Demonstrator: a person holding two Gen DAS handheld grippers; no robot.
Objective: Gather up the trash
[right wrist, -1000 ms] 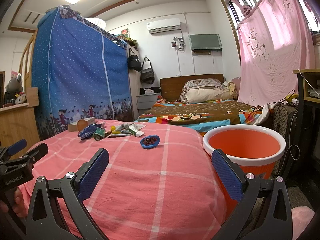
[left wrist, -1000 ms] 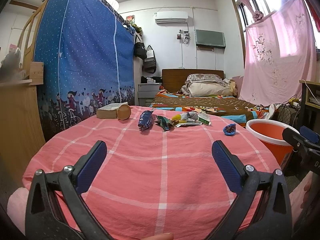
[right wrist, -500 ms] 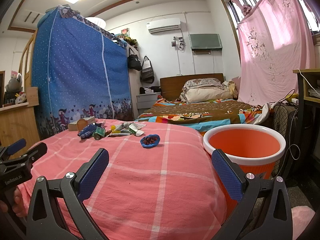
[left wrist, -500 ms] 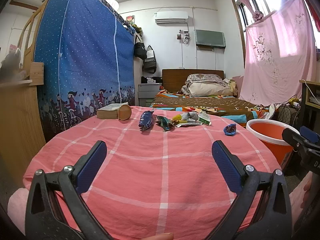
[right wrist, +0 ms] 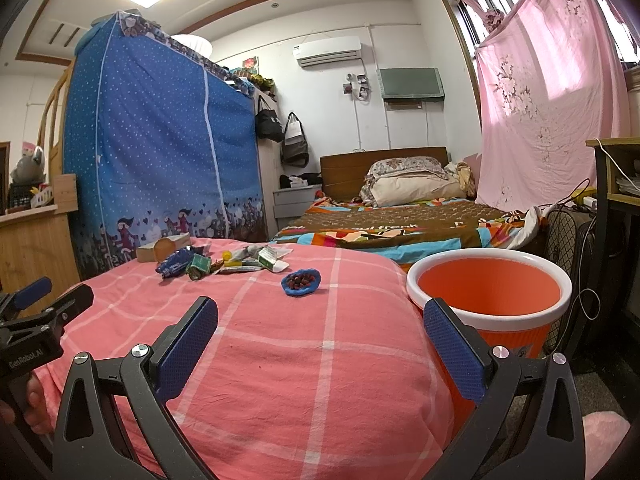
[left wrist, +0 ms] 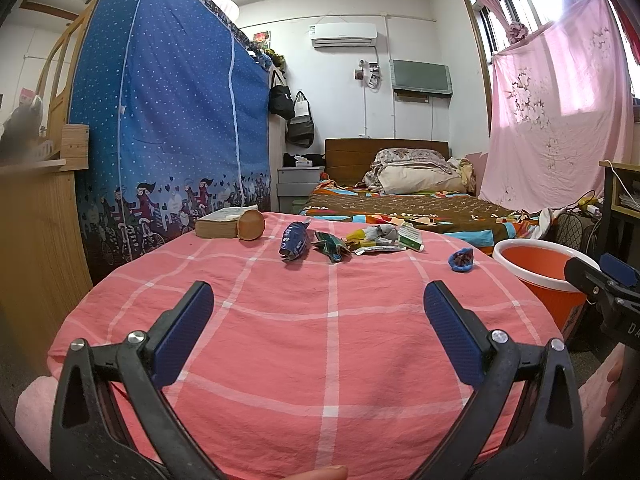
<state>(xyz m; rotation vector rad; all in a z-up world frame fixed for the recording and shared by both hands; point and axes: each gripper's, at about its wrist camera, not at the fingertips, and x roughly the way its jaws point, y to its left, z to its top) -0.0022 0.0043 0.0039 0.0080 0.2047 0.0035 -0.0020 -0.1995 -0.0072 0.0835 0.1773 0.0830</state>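
Bedroom, cluttered: blue dotted wardrobe cover [left wrist: 168,120] to the left, low bed [right wrist: 400,220] at the back, pink curtain [right wrist: 548,112] on the window side. Up front, a rounded desk under a pink checked cloth [left wrist: 320,320], dropping away at both sides and at the near edge. Beside its right edge, down on the floor, an orange bin with a white rim [right wrist: 490,284], mouth up and unobstructed.

Trash strewn along the far part of the cloth: crumpled blue wrapper [left wrist: 294,242], green wrapper [left wrist: 332,245], a heap of mixed packets [left wrist: 384,237]; apart from these, toward the bin side, a small blue cup of dark bits [right wrist: 301,282]. Book [left wrist: 224,224] at the far left, probably not trash.

Left tool [left wrist: 319,304] wide open, empty, low over the near cloth. Right tool [right wrist: 321,320] likewise wide open and empty, nearer the bin.

Best started with the blue cup: closest to the bin, standing alone. Worth pinching by the rim and keeping level, lest the bits spill. Plenty of bare cloth for approach; short carry over the right edge, then release above the bin mouth.
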